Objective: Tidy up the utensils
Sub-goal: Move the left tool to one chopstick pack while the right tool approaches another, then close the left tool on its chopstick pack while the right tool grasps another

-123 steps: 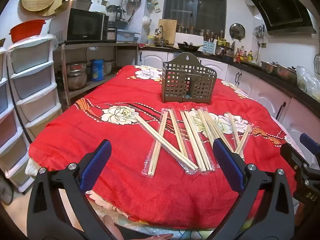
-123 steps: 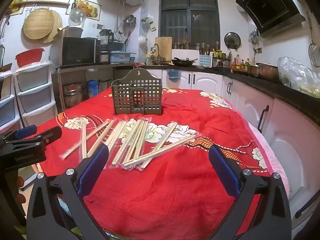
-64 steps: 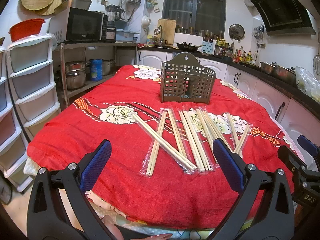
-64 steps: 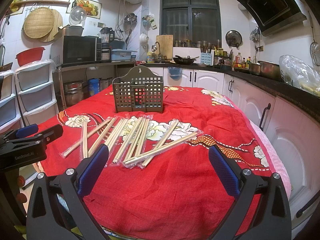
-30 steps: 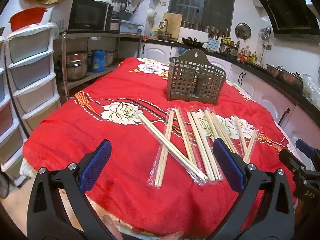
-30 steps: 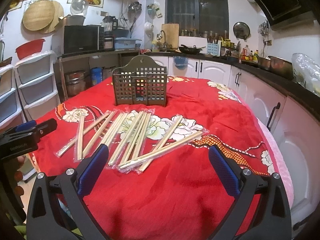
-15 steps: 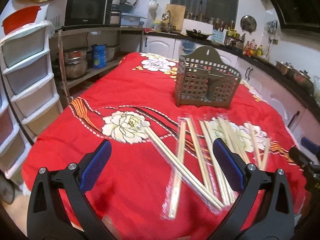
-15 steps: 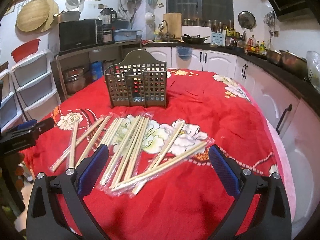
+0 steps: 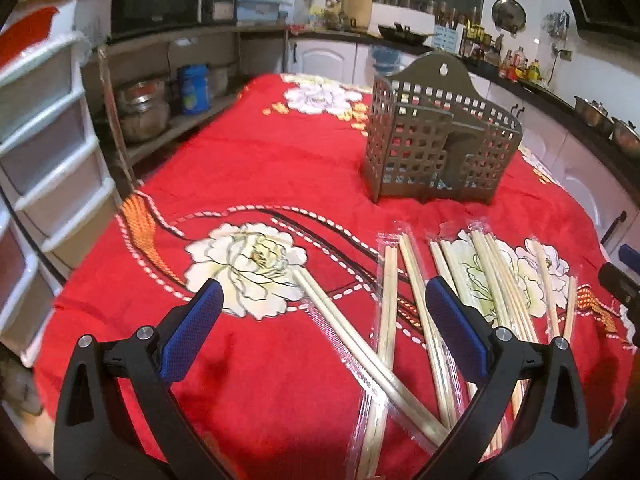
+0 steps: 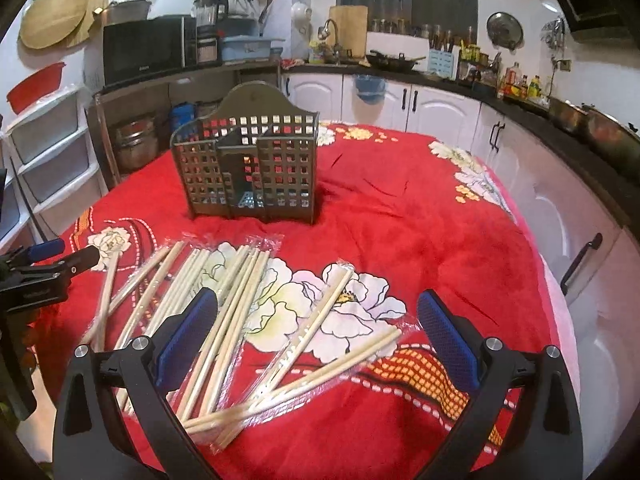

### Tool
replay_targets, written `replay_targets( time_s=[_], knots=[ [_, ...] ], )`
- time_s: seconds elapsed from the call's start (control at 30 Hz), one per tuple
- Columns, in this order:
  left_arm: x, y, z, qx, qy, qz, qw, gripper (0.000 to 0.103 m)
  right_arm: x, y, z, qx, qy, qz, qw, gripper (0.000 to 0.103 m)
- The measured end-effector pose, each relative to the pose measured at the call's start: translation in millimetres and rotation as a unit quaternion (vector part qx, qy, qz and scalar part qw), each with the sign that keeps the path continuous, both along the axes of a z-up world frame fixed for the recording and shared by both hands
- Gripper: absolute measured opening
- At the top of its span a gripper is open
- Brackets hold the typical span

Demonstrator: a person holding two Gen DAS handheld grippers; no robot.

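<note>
— What are your grippers doing?
— I'm holding the left gripper [image 9: 324, 332] and right gripper [image 10: 318, 332] spread wide, gripping nothing, above the wrapped chopsticks [image 10: 240, 300].
— And those are lying where?
— They're lying fanned across the red tablecloth [image 10: 400, 220], near the slotted utensil caddy [image 10: 248, 168].

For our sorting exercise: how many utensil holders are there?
1: the grey lattice holder stands upright on the red cloth, beyond the wrapped chopsticks. None appears hidden.
</note>
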State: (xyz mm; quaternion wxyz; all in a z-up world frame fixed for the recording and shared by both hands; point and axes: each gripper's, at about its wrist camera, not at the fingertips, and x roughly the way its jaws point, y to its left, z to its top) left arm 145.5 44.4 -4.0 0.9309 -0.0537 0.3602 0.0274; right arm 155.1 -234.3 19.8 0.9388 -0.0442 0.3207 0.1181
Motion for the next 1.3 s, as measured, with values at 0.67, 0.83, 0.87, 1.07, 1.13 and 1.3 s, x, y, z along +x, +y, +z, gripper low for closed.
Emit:
replay_targets(
  time_s=[0.67,0.83,0.87,1.07,1.13,1.3],
  knots=[
    [55,30,-34,-0.08,0.102,-0.024,0.9912,0.068,68,-3,-29,0.007,0.1,0.025,0.995,0.096],
    [69,25,-35,-0.069,0.113,-0.028,0.9908,0.057,85,-9,-41,0.024,0.144,0.031,0.989,0.081],
    [71,24,-35,-0.065,0.114,-0.029,0.9909,0.052,88,-10,-43,0.029,0.153,0.033,0.987,0.077],
    [81,22,-35,-0.041,0.116,-0.027,0.992,0.027,111,-10,-56,0.038,0.202,0.026,0.978,0.065],
    [83,24,-35,-0.046,0.115,-0.03,0.9918,0.019,118,-9,-59,0.041,0.212,0.023,0.976,0.064],
    [88,22,-34,-0.041,0.109,-0.03,0.9927,0.009,128,-5,-59,0.028,0.217,0.019,0.976,0.049]
  ],
)
